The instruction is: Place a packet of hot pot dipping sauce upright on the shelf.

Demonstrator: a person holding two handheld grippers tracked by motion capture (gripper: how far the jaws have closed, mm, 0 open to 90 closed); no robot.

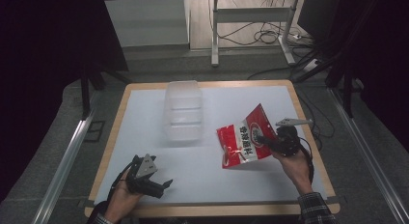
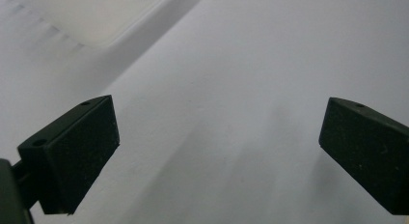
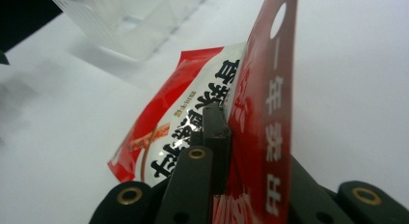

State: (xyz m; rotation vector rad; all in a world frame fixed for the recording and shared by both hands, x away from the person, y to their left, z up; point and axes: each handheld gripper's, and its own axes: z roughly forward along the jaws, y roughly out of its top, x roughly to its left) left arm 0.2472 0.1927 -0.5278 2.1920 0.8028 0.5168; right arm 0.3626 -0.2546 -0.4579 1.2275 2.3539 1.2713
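A red and white snack packet (image 1: 243, 139) with black lettering hangs tilted just above the table's right half. My right gripper (image 1: 260, 138) is shut on the packet's right edge. In the right gripper view the packet (image 3: 193, 127) stands on edge between the jaws of the right gripper (image 3: 226, 118), and its top flap with a hang hole rises above them. My left gripper (image 1: 164, 188) lies near the table's front left with its jaws pointing right. In the left gripper view the left gripper (image 2: 217, 151) is open, with bare white tabletop between its fingers.
A clear plastic container (image 1: 183, 110) stands at the middle back of the white table (image 1: 226, 175), left of the packet. It also appears in the right gripper view as the container (image 3: 130, 21). A wooden rim borders the table; cables and stand legs lie beyond it.
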